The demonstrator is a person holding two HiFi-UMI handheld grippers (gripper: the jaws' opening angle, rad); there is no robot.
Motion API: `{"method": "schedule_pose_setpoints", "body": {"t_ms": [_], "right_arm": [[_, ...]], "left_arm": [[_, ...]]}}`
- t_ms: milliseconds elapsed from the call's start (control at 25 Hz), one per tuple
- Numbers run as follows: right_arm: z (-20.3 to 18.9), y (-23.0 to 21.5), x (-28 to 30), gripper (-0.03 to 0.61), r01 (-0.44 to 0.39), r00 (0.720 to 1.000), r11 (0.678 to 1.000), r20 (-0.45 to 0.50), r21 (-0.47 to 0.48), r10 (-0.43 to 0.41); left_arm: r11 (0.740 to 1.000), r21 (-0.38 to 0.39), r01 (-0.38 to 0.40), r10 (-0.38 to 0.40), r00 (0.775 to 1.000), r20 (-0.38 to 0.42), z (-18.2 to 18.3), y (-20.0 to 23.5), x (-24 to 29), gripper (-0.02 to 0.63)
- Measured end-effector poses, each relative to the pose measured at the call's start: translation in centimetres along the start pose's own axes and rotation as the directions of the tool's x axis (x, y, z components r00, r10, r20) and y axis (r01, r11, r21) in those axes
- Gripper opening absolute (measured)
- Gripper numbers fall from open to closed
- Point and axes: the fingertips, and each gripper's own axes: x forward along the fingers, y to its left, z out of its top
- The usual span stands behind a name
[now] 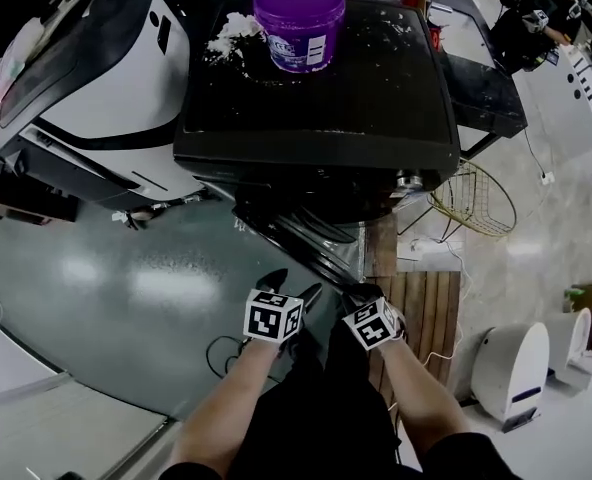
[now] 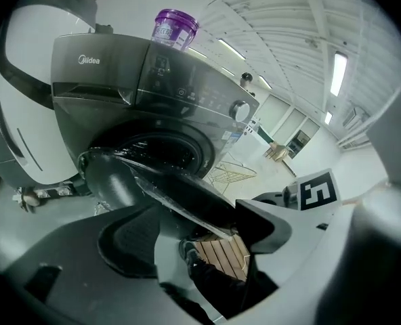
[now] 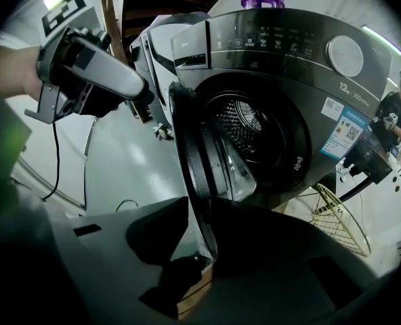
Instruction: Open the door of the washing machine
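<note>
The dark grey washing machine stands ahead with a purple tub on its top. Its round door is swung out toward me, and the drum shows behind it. My right gripper is shut on the door's outer rim, which runs down between its jaws. My left gripper stands wide open at the same rim; the edge passes between its jaws and meets only the right one. In the head view the left gripper and right gripper sit side by side at the door's free edge.
A white machine stands to the left and a gold wire basket to the right. A wooden slatted board lies on the floor under my right arm. A cable loops on the grey floor. A person stands far right.
</note>
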Motion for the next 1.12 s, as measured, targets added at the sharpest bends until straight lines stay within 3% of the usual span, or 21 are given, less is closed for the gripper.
{"method": "schedule_pose_setpoints", "body": {"t_ms": [240,480,760,960,1120], "right_arm": [[-0.9,5.1,-1.9,0.122,-0.084,0.996,0.996,0.035,0.006,0.084],[0.2,7.9,-3.9,0.11,-0.159,0.984,0.984,0.064,-0.074,0.164],[0.5,8.2,-5.5,0.103,-0.206,0.974,0.969,0.063,-0.138,0.216],[0.2,8.1,-6.2,0.1,-0.244,0.966,0.955,0.038,-0.17,0.254],[0.0,8.2,-6.2,0.1,-0.262,0.964,0.94,-0.005,-0.217,0.268]], "left_arm": [[1.0,-0.008,0.018,-0.018,1.0,-0.003,-3.5,-0.4,-1.3,0.35],[1.0,-0.008,-0.017,0.017,1.0,-0.016,-6.4,0.7,-2.7,0.305],[0.987,-0.042,-0.158,0.156,0.986,-0.051,-10.3,3.3,-4.7,0.268],[0.956,-0.108,-0.272,0.266,0.962,-0.066,-12.6,6.4,-7.0,0.207],[0.93,-0.183,-0.32,0.315,0.947,-0.057,-14.1,8.5,-9.1,0.163]]}}
